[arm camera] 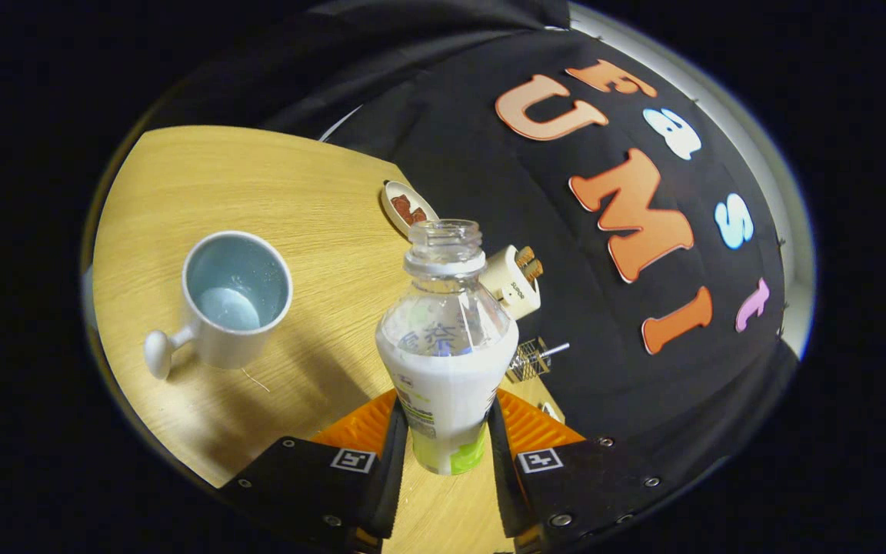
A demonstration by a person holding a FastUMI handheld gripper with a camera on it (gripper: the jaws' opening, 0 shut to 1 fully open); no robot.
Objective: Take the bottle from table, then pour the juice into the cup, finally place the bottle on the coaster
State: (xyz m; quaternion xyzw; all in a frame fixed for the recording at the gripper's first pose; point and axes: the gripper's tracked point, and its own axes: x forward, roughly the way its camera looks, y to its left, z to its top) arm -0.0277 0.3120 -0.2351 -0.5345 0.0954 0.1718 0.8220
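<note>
A clear uncapped bottle [447,346] with white liquid and a green-white label stands between my fingers, and my gripper [445,442] is shut on the bottle's lower body. The whole view is tilted, so the bottle leans with it above the wooden table [274,185]. A white cup [231,300] with a pale blue inside and a knob handle stands on the table to the left of the bottle; a little liquid shows at its bottom. Beyond the bottle's neck lies a small white round dish [406,206] with a red-brown pattern, possibly the coaster.
A cream cylindrical holder [514,282] with brown sticks in it lies just right of the bottle's shoulder. A small wire object with a metal rod [535,358] sits below it near the table edge. The black cloth wall [489,154] rises behind the table.
</note>
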